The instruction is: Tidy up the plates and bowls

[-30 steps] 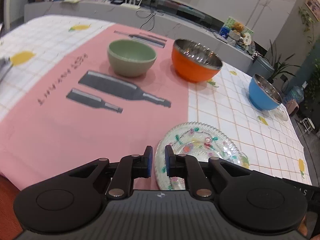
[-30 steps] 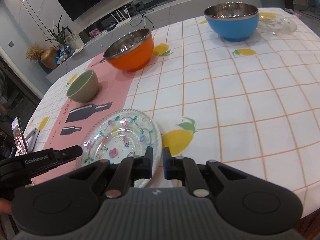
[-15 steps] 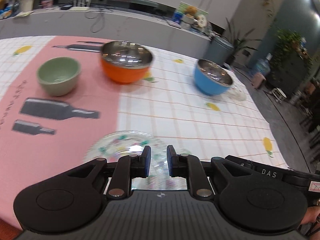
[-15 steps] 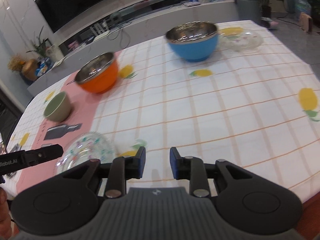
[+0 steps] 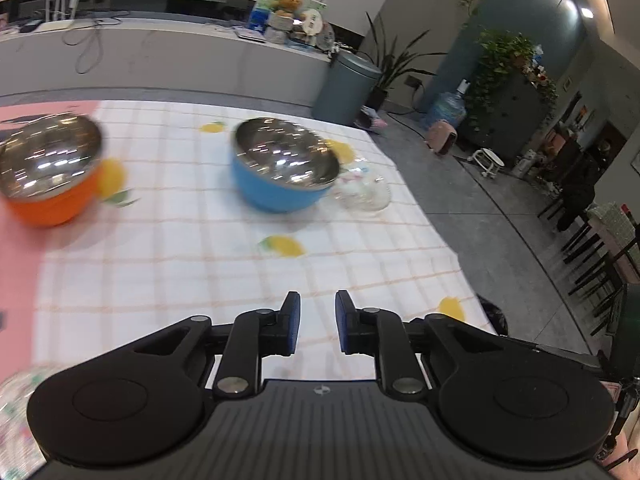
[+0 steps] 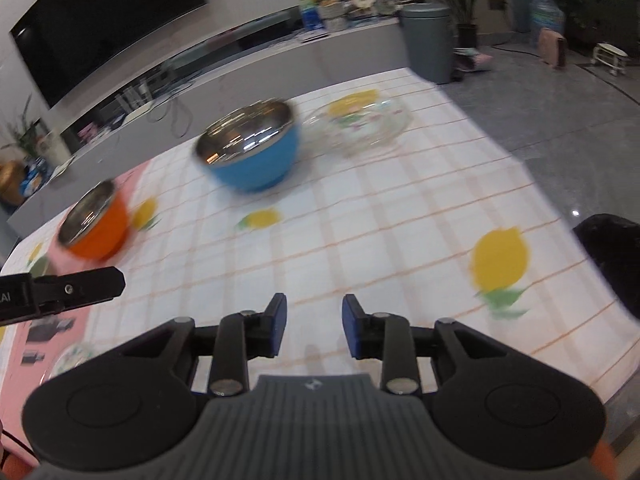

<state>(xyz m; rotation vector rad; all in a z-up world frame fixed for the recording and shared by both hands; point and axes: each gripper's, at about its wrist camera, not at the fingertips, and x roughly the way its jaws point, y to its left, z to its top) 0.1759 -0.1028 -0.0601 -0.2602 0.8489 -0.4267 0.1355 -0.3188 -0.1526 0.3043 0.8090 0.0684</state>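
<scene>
Both grippers, left gripper (image 5: pixel 316 322) and right gripper (image 6: pixel 314 330), hover with jaws parted and empty above the bench (image 6: pixel 400 220). Well ahead of them stand a blue bowl (image 6: pixel 252 152), a clear glass plate (image 6: pixel 360 126) just beside it, and an orange bowl (image 6: pixel 94 228) further left. Lemon-print checked cloth covers the bench; a television (image 6: pixel 100 24) hangs on the far wall.

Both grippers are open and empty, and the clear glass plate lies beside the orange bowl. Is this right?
Not quite. In the right wrist view the clear glass plate lies beside the blue bowl, not the orange bowl. Both the left gripper and the right gripper are open and empty.
</scene>
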